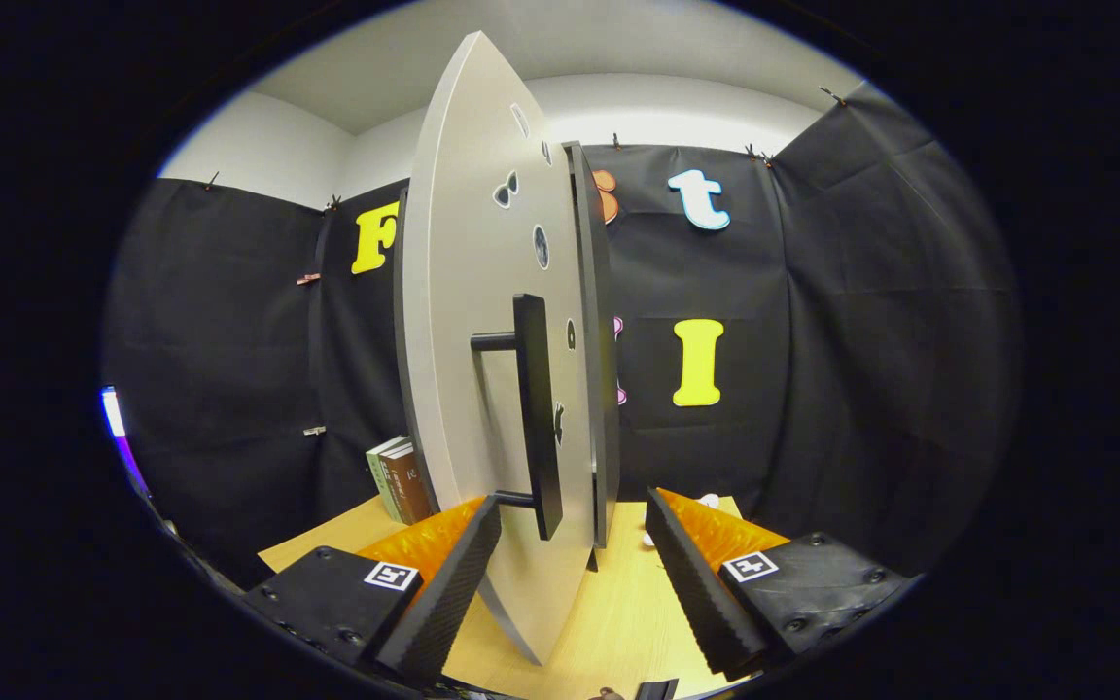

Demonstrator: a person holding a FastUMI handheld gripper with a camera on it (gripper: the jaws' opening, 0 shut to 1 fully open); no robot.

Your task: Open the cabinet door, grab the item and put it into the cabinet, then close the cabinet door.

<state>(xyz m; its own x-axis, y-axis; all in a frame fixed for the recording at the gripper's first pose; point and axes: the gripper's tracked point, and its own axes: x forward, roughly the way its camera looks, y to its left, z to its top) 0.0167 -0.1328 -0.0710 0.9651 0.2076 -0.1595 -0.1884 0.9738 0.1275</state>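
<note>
The grey cabinet door [482, 321] stands close ahead, seen at a steep angle, with small stickers on its face. Its black bar handle [536, 418] runs upright, and the handle's lower end hangs just beside my left fingertip. A darker panel edge of the cabinet [603, 340] runs right behind the door. My gripper [575, 506] is open, its fingers wide apart, with the door's lower part and the handle's end between them. Neither finger presses on anything. A small white item [709, 501] lies on the table beyond the right finger, mostly hidden.
The cabinet stands on a light wooden table [618, 612]. A few upright books [400, 481] stand on the table left of the door, beyond the left finger. Black cloth walls close in the booth on all sides.
</note>
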